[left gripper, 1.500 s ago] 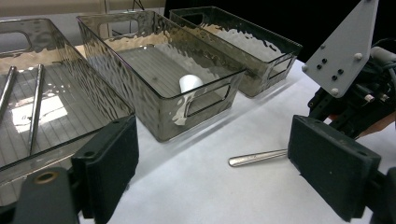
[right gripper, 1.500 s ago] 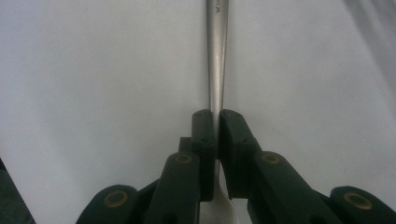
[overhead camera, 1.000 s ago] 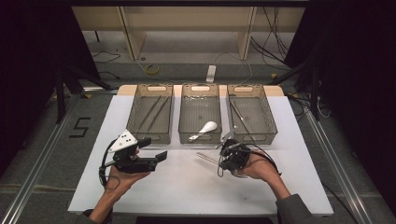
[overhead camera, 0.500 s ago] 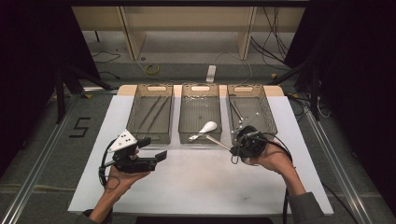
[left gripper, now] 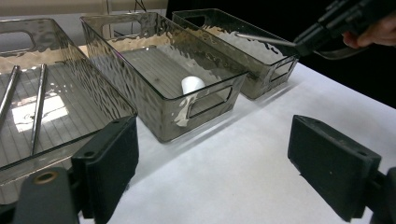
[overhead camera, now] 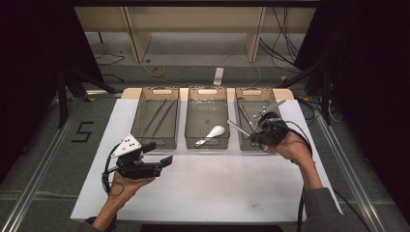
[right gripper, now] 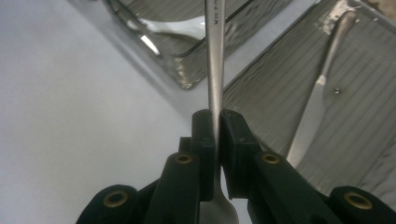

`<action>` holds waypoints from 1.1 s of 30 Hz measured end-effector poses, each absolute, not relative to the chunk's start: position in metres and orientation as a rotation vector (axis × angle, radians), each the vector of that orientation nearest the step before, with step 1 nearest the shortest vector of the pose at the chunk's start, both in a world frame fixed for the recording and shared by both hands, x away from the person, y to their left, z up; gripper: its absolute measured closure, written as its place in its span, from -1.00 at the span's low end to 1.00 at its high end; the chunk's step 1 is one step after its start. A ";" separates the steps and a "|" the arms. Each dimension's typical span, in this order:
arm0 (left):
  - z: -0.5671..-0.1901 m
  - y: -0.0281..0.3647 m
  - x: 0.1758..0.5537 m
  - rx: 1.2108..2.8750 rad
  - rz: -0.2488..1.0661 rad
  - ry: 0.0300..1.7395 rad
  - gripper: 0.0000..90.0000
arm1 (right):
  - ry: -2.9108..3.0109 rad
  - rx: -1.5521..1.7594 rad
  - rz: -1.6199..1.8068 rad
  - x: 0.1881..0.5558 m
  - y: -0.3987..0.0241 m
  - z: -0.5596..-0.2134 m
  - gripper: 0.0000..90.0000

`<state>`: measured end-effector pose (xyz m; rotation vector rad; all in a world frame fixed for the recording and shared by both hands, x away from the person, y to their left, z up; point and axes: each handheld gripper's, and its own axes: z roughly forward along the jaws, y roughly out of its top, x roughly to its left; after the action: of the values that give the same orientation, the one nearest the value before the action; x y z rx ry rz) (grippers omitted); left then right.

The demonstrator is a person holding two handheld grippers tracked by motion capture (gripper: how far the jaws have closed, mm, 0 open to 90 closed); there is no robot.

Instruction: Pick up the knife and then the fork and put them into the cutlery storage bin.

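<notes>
Right gripper view gives us the clearest look at the metal utensil [right gripper: 215,56]: its thin handle is pinched tight between the two black jaws of our right gripper [right gripper: 216,140], and it runs up and out of the top of the frame, so its far end is cut off. Its wider end at the bottom is half hidden behind the jaws, and we cannot say if it is a fork or a spoon. In the high view the utensil [overhead camera: 238,127] sticks out to the left from the right gripper [overhead camera: 258,133], over the near left corner of the right bin [overhead camera: 280,99].

Inside this bin lies another piece of cutlery [right gripper: 322,88], blurred by the ribbed bottom. The middle bin [overhead camera: 208,140] holds a white spoon [overhead camera: 211,134]; in the left gripper view the bin wall hides most of it. The left bin [overhead camera: 154,141] holds long thin rods [overhead camera: 159,116], hard to identify.

Our left gripper [overhead camera: 159,158] hovers over the white table [overhead camera: 217,188] with the jaws wide apart and nothing between them.
</notes>
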<state>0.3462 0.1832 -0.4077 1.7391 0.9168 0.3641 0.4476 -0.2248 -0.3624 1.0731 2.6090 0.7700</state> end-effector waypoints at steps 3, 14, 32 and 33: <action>-0.408 0.183 0.346 1.745 0.364 0.914 -0.64 | 2.575 1.117 0.777 0.460 -0.230 -0.358 0.89; -0.408 0.183 0.346 1.738 0.363 0.916 -0.64 | 2.496 1.240 0.759 0.498 -0.240 -0.355 0.89; -0.408 0.184 0.346 1.735 0.358 0.917 -0.64 | 2.421 1.425 0.723 0.536 -0.251 -0.368 0.89; -0.408 0.184 0.346 1.735 0.358 0.917 -0.64 | 2.422 1.432 0.721 0.538 -0.252 -0.369 0.89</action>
<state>0.3462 0.1835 -0.4076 1.7352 0.9172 0.3580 0.5375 -0.2515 -0.3691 1.4316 2.4216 0.7211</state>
